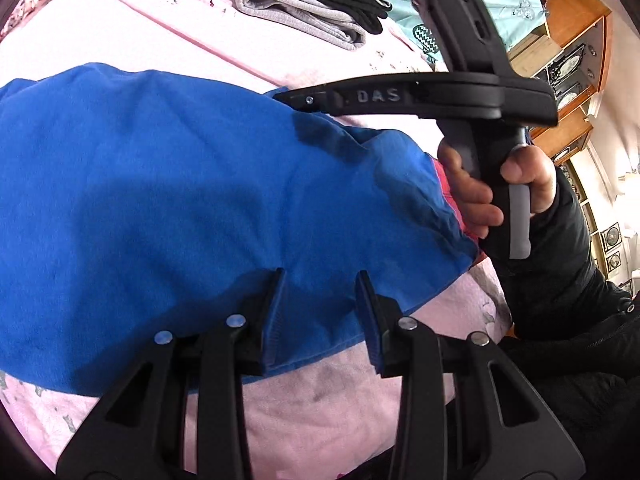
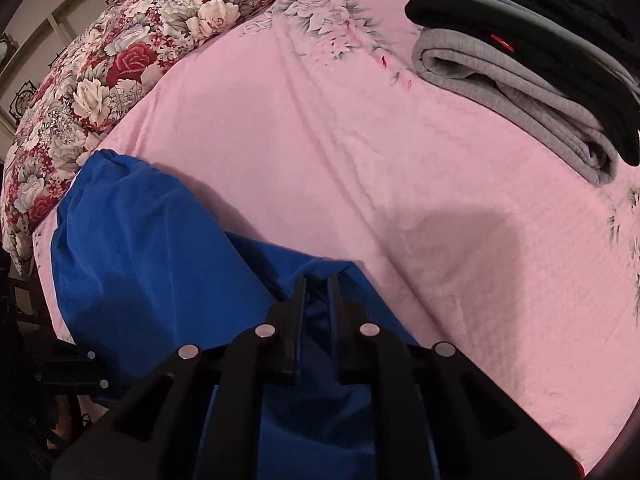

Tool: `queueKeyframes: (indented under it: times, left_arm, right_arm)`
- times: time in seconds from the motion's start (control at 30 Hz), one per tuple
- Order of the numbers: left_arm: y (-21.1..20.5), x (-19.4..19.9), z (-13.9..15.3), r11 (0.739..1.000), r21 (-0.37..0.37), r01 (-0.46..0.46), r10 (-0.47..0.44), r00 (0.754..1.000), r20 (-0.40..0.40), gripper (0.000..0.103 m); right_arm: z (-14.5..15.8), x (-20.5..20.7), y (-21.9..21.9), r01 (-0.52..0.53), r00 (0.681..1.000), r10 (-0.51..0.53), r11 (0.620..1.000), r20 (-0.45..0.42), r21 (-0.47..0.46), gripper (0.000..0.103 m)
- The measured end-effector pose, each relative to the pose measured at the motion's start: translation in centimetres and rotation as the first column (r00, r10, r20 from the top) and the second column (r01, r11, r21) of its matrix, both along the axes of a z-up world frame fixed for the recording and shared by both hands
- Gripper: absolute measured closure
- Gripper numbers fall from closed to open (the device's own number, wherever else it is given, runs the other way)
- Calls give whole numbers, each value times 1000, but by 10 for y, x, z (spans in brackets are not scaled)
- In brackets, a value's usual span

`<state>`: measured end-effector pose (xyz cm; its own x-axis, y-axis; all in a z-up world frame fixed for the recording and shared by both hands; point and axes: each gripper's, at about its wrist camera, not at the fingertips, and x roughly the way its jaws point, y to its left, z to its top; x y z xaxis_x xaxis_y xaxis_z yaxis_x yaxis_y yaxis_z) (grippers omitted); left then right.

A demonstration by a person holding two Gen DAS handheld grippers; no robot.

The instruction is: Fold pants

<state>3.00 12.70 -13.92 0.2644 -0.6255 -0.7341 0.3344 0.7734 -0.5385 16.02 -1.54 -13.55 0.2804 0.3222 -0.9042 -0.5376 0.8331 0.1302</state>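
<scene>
Left tongs (image 1: 322,276): stand apart at the lower middle of the left wrist view, the two tips resting on or just over the blue cloth; nothing is caught between them, so they read as open.
Right tongs (image 2: 318,278): at the lower middle of the right wrist view, drawn nearly together with a fold of blue cloth between the tips; I judge them to be gripping the pants.
Right tongs seen from the left wrist: the tip lies on the cloth just above centre (image 1: 288,98), the right hand (image 1: 492,184) on the handle at mid right.
Pants (image 2: 144,248): blue, spread on the pink bed (image 2: 360,152); in the right wrist view they fill the lower left, running from the tongs up and left to a gathered end, likely the waistband (image 2: 108,160), at mid left.
Long axis: lower centre to mid left in the right wrist view; in the left wrist view the cloth (image 1: 160,184) stretches across the left and centre.
Near edge: the hem passes just below the left tongs, with a strip of pink-red lining (image 1: 444,176) showing at the right end.
Nearer hand: both sit at the same end of the garment; the waistband end is well apart from both.
Coming move, as a judgement: carry the held end toward the waistband, along the long axis.
Bystanders: folded clothes stack (image 2: 532,80) at upper right, well apart; floral quilt (image 2: 120,60) at upper left, near the waistband.
</scene>
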Motion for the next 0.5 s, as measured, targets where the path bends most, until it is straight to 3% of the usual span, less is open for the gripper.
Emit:
queueKeyframes:
  times: [0.1, 0.5]
  left_arm:
    - [1, 0, 0, 1000, -2, -1, 1, 1000, -1, 68]
    - [1, -2, 1, 1000, 11, -2, 2, 1000, 0, 68]
  right_arm:
    - [2, -4, -1, -13, 1000, 13, 1000, 11, -2, 78]
    - [-6, -20, -1, -32, 999, 32, 999, -14, 21, 72]
